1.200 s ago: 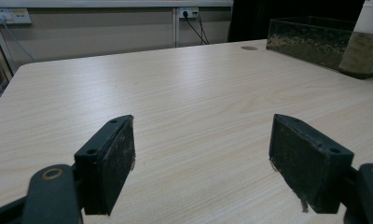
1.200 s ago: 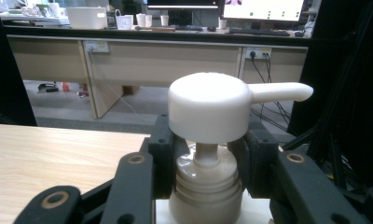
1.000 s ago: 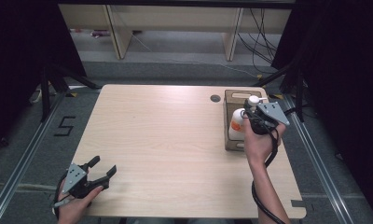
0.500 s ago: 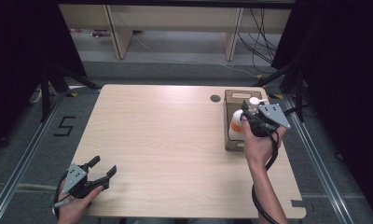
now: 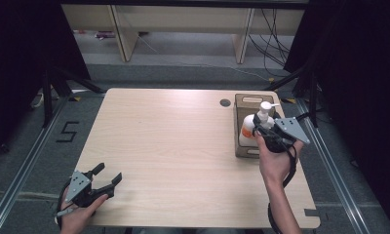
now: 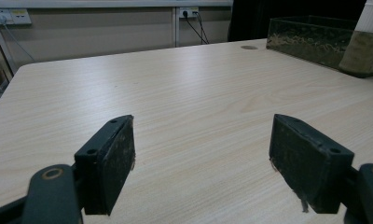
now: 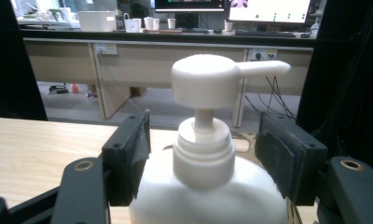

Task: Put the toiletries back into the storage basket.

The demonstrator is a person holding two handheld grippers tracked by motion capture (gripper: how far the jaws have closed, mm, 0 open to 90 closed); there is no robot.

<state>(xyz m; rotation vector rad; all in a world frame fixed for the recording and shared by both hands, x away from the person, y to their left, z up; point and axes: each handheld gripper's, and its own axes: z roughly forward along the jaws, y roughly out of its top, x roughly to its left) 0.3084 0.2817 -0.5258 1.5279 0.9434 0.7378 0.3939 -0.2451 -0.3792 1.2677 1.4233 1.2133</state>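
A white pump bottle (image 5: 251, 127) with an orange label stands in a wooden box (image 5: 243, 101) at the table's right edge. My right gripper (image 5: 263, 129) is at the bottle from the near side. In the right gripper view its jaws stand open on either side of the bottle's neck (image 7: 204, 156), with a gap on each side, below the pump head (image 7: 208, 79). My left gripper (image 5: 107, 174) rests open over the table's front left corner, nothing between its fingers (image 6: 111, 163).
The tabletop (image 5: 168, 141) has a round cable hole (image 5: 225, 103) near the back right, beside the box. From the left gripper view the box (image 6: 306, 39) is far off at the upper right. Shelving and cables lie on the floor behind the table.
My right gripper has shifted slightly at the bottle, which stays in the box. The left gripper has not moved.
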